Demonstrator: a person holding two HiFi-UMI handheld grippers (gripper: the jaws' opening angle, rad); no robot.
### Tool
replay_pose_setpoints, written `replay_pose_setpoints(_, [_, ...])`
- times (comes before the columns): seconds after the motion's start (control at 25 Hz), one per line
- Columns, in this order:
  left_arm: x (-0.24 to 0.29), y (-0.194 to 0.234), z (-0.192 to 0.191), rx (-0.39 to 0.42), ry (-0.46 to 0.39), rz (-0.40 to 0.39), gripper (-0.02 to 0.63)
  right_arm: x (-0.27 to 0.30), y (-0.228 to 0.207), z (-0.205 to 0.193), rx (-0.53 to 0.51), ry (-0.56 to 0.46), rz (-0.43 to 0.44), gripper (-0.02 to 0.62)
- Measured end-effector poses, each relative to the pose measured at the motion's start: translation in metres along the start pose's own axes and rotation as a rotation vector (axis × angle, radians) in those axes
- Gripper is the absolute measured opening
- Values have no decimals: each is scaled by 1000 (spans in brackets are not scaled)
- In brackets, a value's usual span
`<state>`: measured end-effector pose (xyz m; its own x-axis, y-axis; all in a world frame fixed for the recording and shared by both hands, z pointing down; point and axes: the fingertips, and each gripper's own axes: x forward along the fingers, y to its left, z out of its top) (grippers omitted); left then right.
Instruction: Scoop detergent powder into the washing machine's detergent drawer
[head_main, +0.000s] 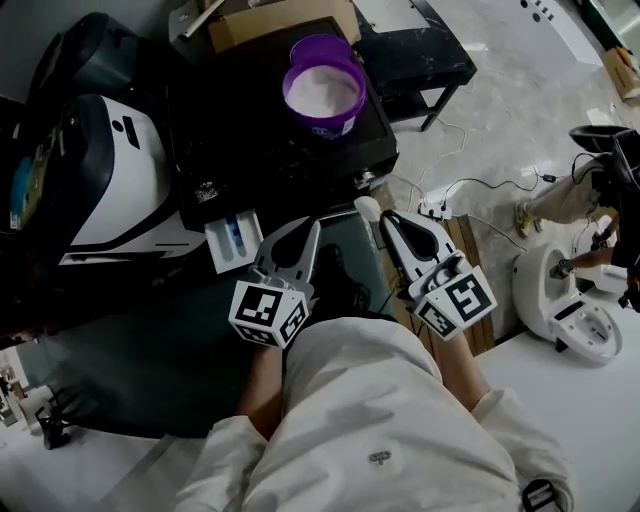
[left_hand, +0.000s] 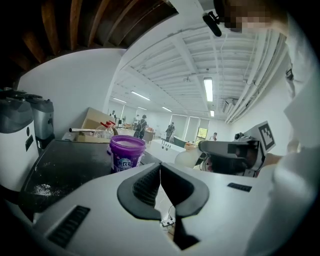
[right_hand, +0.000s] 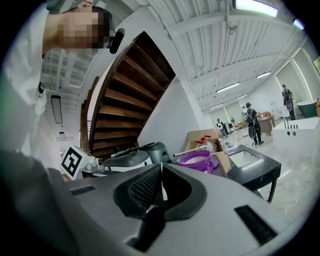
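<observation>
A purple tub (head_main: 322, 88) full of white detergent powder stands on the black washing machine's top (head_main: 250, 130). The white detergent drawer (head_main: 233, 240) is pulled out below the top's front left corner. My left gripper (head_main: 312, 228) is shut and empty, just right of the drawer. My right gripper (head_main: 385, 215) is shut on a small white scoop (head_main: 367, 208), whose bowl sticks out past its tips. In the left gripper view the tub (left_hand: 126, 152) is ahead and the scoop (left_hand: 189, 159) shows at the right. The right gripper view has the tub (right_hand: 196, 160) ahead.
A cardboard box (head_main: 270, 20) lies behind the tub. A black side table (head_main: 420, 50) stands to its right. A white and black appliance (head_main: 110, 170) sits left of the washer. Cables and a power strip (head_main: 440, 205) lie on the floor at the right.
</observation>
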<state>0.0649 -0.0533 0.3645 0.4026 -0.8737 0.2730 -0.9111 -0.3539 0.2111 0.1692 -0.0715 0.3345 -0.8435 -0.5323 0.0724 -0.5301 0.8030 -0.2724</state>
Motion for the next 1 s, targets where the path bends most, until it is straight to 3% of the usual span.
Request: replay_pose_setpoints(1.0, [62,80,38,6,-17,-66,20,98,-44,40,-78,-24,-47,12])
